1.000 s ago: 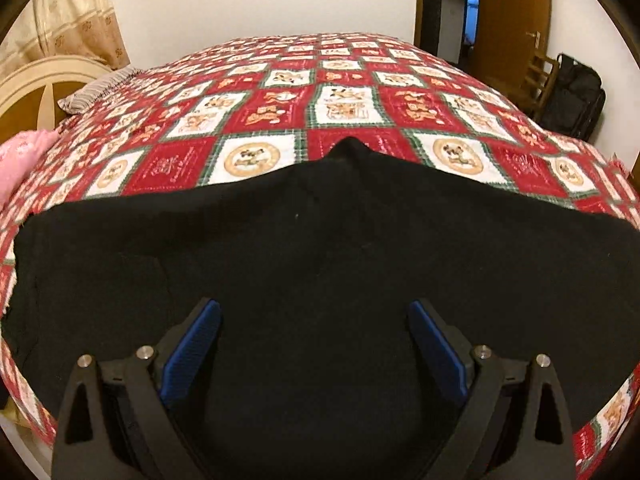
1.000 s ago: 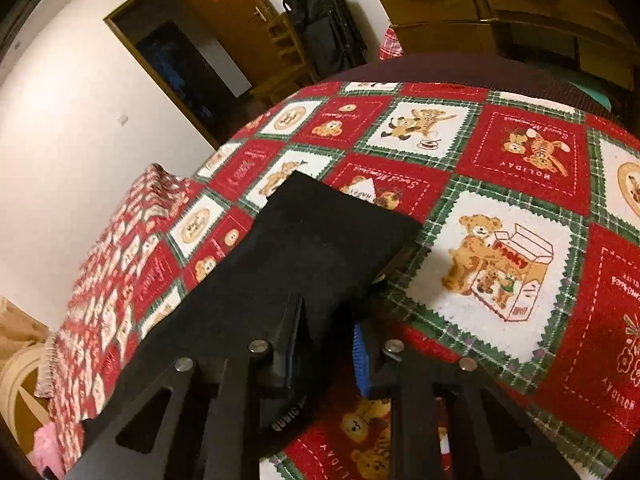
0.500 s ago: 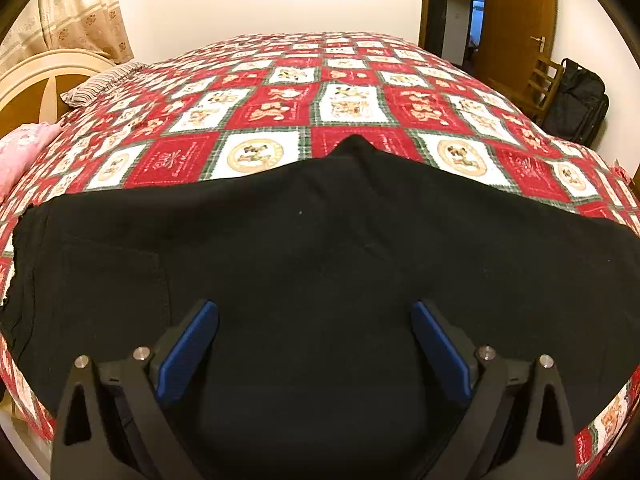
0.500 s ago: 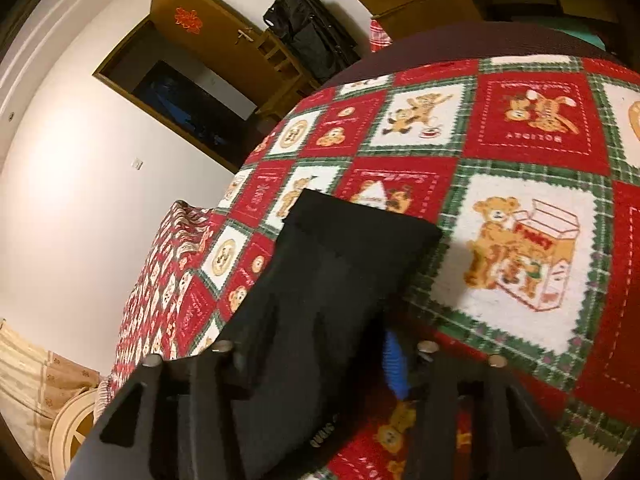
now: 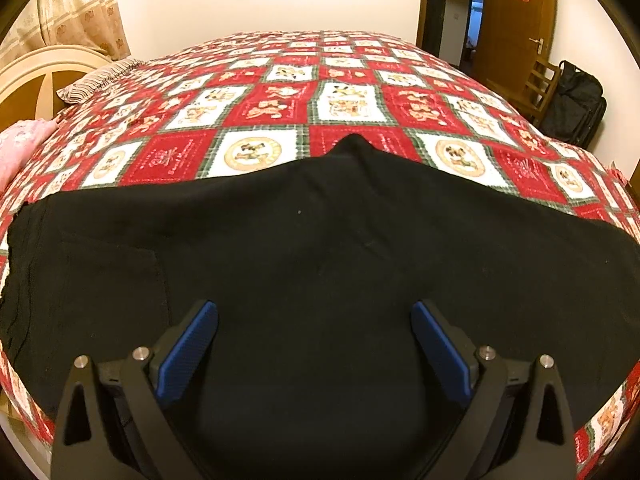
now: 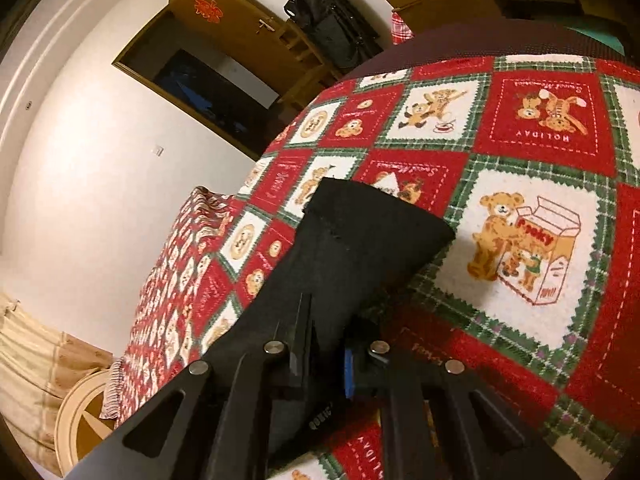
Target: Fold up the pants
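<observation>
The pants [image 5: 320,272] are spread flat along the near edge of the bedspread [image 5: 344,100], the right gripper [image 6: 326,344] closing on the leg hem for folding, the left gripper [image 5: 314,332] held wide open, empty.

The right gripper [image 6: 328,344] has rolled and tilted since the earlier frames, so the room behind it now appears more slanted. Its jaws widened briefly, then narrowed; they are closing on the edge of the black fabric pants leg [image 6: 360,248], which lies between the pads.
</observation>
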`<move>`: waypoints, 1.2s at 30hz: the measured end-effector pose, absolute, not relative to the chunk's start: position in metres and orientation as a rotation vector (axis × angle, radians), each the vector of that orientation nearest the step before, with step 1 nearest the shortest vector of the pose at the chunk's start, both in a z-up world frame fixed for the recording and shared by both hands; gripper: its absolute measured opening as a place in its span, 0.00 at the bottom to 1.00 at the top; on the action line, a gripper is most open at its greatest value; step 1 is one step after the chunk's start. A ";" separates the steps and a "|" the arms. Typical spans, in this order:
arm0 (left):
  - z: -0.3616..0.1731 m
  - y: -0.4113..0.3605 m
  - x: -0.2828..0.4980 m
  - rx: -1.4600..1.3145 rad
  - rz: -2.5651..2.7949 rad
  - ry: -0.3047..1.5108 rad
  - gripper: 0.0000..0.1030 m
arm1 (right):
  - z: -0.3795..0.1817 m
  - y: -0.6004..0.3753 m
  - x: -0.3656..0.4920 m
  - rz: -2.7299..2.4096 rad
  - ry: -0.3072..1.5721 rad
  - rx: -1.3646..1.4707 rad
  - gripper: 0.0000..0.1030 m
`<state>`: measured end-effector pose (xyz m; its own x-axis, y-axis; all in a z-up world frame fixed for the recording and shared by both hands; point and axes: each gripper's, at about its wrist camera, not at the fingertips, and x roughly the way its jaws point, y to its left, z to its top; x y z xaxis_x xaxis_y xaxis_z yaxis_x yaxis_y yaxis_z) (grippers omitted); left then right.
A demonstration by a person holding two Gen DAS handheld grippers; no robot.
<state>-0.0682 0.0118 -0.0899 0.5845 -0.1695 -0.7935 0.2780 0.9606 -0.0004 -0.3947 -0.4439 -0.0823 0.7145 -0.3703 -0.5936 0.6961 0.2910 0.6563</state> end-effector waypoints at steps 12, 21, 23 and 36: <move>-0.090 0.014 -0.068 0.119 -0.279 0.914 0.97 | -0.103 -0.466 -0.422 -0.737 0.256 1.295 0.28; -0.083 0.014 -0.069 0.077 -0.306 0.900 0.97 | -0.096 -0.466 -0.433 -0.732 0.318 1.270 0.36; -0.074 0.010 -0.072 0.056 -0.349 0.882 0.97 | -0.097 -0.453 -0.431 -0.709 0.318 1.294 0.42; -0.044 -0.142 -0.116 0.135 -0.776 0.873 0.97 | -0.099 -0.469 -0.402 -0.482 0.221 1.342 0.47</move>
